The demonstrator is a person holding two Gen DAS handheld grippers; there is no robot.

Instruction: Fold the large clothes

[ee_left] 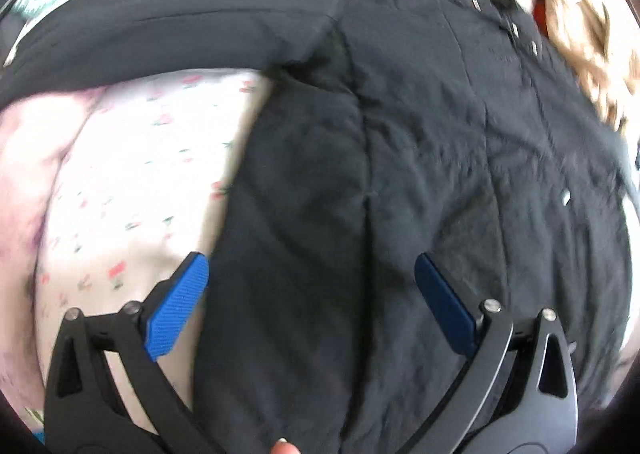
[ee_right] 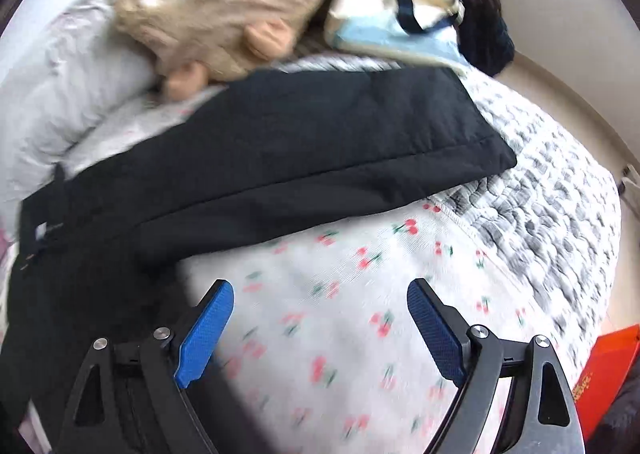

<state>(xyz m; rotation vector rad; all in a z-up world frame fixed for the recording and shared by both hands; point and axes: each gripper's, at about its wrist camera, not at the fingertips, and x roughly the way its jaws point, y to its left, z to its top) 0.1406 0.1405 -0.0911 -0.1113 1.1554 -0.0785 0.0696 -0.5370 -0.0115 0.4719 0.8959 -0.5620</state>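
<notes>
A large black padded coat [ee_left: 420, 158] lies spread on a bed with a cherry-print sheet [ee_left: 140, 182]. In the left wrist view one sleeve [ee_left: 160, 30] stretches out to the left, and snap buttons run along the front edge at the upper right. My left gripper [ee_left: 312, 286] is open and empty, hovering over the coat's body. In the right wrist view the other sleeve [ee_right: 320, 158] lies stretched to the right across the sheet [ee_right: 340, 334]. My right gripper [ee_right: 320, 318] is open and empty, over the sheet just below that sleeve.
A tan furry garment or doll [ee_right: 224, 14] and a light tote bag [ee_right: 400, 14] lie at the head of the bed. A grey knitted blanket [ee_right: 540, 190] covers the right side. A grey pillow [ee_right: 60, 86] is at the left. A red box [ee_right: 608, 370] sits at the lower right.
</notes>
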